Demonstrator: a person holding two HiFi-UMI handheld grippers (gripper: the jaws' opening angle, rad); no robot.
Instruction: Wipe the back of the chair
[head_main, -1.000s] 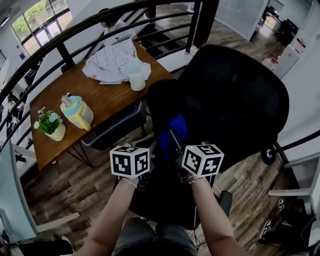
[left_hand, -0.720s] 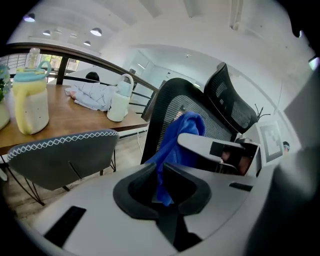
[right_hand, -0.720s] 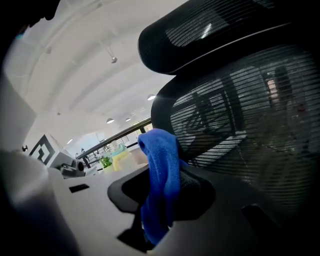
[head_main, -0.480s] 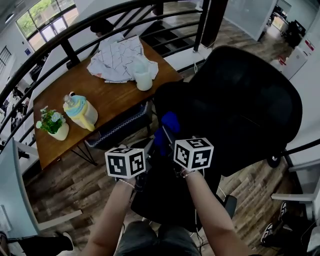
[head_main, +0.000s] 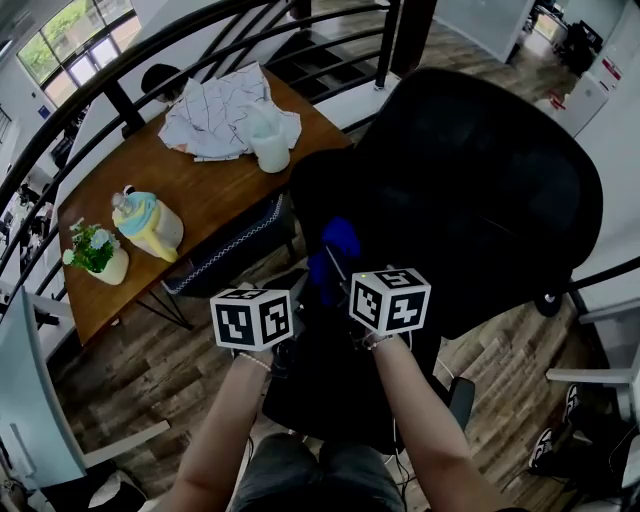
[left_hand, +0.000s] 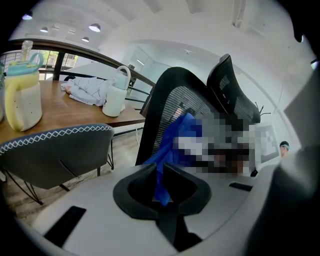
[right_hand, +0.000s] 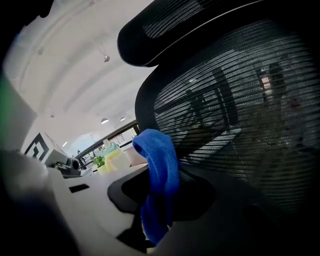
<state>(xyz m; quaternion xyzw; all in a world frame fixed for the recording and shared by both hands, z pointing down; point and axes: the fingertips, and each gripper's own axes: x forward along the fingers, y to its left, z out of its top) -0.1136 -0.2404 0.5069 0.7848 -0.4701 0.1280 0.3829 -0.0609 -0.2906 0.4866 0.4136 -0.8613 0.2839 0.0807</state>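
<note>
Holding blue cloth (right_hand: 159, 160) clenched in right tool (right_hand: 161, 207) and left tool (left_hand: 162, 192). Press it flat on the mesh chair back (right_hand: 240, 110) just ahead; overlap strokes.

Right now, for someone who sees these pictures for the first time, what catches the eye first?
The big black mesh office chair fills the right of the head view. Close to its back is a bright blue cloth, clamped by the left gripper and the right gripper. On the wooden table at left stands a yellow-and-blue jug.
</note>
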